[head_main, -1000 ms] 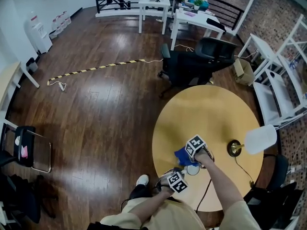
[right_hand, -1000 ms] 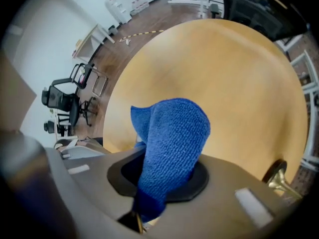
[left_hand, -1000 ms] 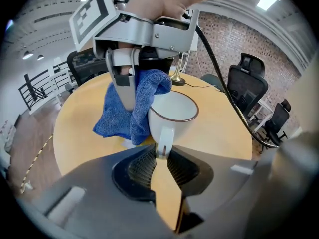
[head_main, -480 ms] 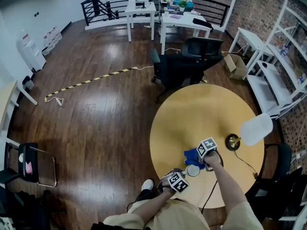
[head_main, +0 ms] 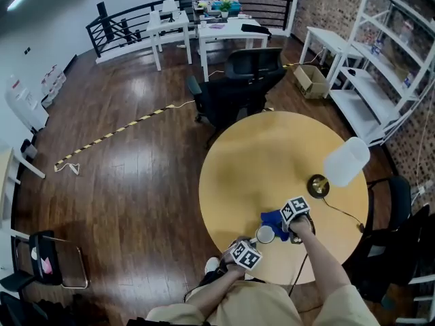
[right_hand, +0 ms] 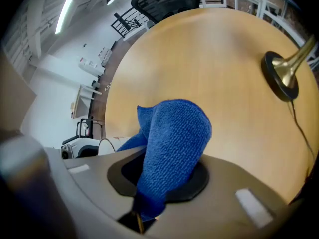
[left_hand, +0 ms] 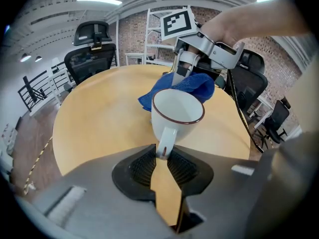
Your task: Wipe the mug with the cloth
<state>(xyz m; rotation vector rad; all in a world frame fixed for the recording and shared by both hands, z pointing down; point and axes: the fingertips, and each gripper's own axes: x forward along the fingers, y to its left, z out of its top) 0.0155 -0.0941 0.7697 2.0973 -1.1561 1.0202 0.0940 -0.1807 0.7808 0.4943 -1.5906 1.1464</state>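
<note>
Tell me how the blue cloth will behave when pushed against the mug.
Probably floppy: the blue cloth bunches in soft folds in the right claw. Its fuzzy weave likely grips, not slips, on the mug.

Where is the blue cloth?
In the head view, the blue cloth is pinched in the right hand-held gripper, near the round table's front edge, just behind the white mug.

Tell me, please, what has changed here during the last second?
The right gripper carried the cloth rightward across the far side of the mug. Unchanged: the left gripper grips the mug's handle, and the right gripper grips the cloth.
</note>
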